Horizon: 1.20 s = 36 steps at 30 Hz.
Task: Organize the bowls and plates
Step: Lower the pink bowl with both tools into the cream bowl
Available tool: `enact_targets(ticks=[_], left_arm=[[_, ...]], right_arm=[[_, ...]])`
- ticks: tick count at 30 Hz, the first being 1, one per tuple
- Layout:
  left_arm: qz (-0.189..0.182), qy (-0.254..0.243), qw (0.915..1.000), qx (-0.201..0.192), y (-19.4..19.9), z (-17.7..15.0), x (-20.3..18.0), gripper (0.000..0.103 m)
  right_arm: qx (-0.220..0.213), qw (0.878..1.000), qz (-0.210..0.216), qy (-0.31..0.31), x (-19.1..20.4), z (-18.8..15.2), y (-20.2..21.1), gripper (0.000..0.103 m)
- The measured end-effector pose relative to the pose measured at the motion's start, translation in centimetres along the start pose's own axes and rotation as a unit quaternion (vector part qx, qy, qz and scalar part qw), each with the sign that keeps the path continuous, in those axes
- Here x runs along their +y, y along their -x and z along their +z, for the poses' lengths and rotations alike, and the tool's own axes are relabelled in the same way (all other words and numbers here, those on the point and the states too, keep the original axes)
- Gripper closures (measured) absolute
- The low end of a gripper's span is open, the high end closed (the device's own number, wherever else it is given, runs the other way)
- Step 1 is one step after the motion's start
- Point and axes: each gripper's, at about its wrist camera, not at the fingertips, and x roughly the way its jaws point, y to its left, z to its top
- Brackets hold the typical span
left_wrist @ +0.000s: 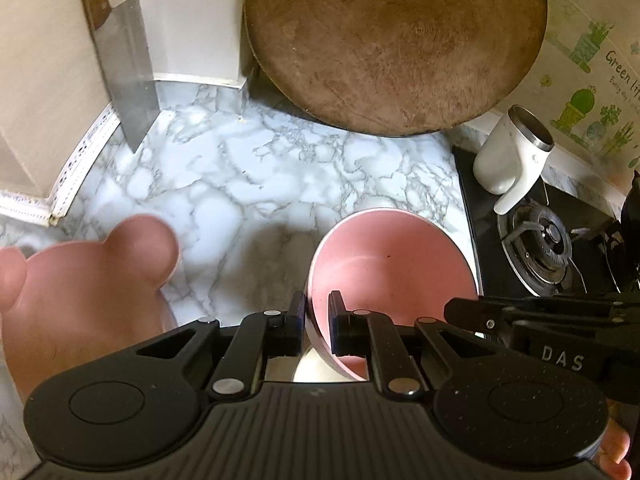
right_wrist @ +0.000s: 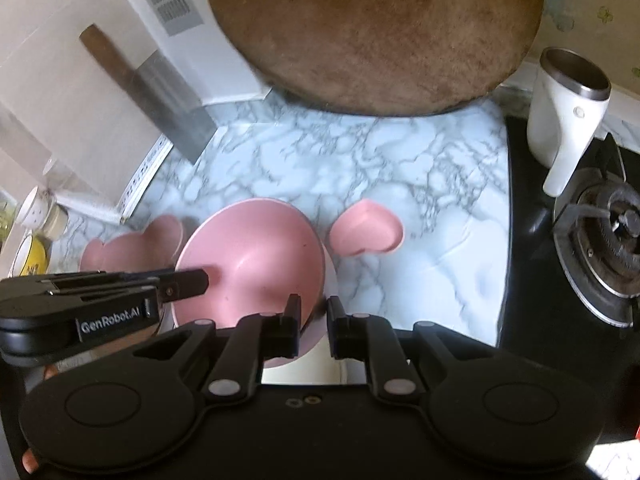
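Matte pink plastic makes up the three task pieces here: a round bowl (left_wrist: 394, 276) with a smooth, deep hollow, a bear-shaped plate (left_wrist: 86, 292) with two rounded ears, and a small heart-shaped dish (right_wrist: 366, 232). The round bowl is lifted and tilted, its opening facing up and toward the cutting board at the back, and both grippers grip its rim: the left gripper (left_wrist: 316, 322) has its narrow jaws pressed on the near-left rim wall, the right gripper (right_wrist: 313, 326) clamps the near-right rim the same way (its pads sit inside and outside the wall). The bear-shaped plate lies near the left edge of the counter (left_wrist: 248, 184), ears pointing toward the back, its long axis running front to back. The heart-shaped dish rests flat near the middle of the counter, just right of the bowl in the right wrist view. The counter is glossy white marble veined in grey. A worn round wooden cutting board (left_wrist: 394, 40) leans at the back edge, a steel cleaver (left_wrist: 128, 68) with a wooden handle stands by the left wall, and a white mug (left_wrist: 510, 152) with a steel lip sits on the black gas hob (left_wrist: 536, 240) at the right edge.
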Motion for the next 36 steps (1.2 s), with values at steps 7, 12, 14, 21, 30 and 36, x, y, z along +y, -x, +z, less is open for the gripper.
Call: enact_targets(ticks=[7, 12, 14, 21, 30, 36], left_arm=[[-0.002, 0.007, 1.0000, 0.006, 0.6, -1.9, 0.3, 0.092], [-0.008, 0.018, 0.9996, 0.023, 0.5, -3.0, 0.6, 0.092], [-0.008, 0.016, 0.9995, 0.026, 0.4, -3.4, 0.7, 0.092], [-0.010, 0.012, 0.9994, 0.031, 0.1, -4.5, 0.6, 0.092], [-0.008, 0.017, 0.9991, 0.037, -0.9, -5.2, 0.9, 0.092], [-0.008, 0.014, 0.9993, 0.033, -1.4, -5.4, 1.0, 0.092]], right_arm=[[0.010, 1.000, 0.000, -0.004, 0.4, -1.8, 0.0, 0.089], [0.017, 1.000, 0.006, -0.012, 0.2, -2.8, 0.0, 0.089], [0.023, 1.000, 0.006, -0.015, 0.1, -3.2, -0.2, 0.089], [0.034, 0.999, 0.002, -0.017, -0.1, -3.9, -0.9, 0.089], [0.043, 0.999, 0.000, -0.014, -0.1, -4.5, -1.6, 0.089], [0.045, 0.999, 0.000, -0.014, -0.2, -4.6, -2.0, 0.089]])
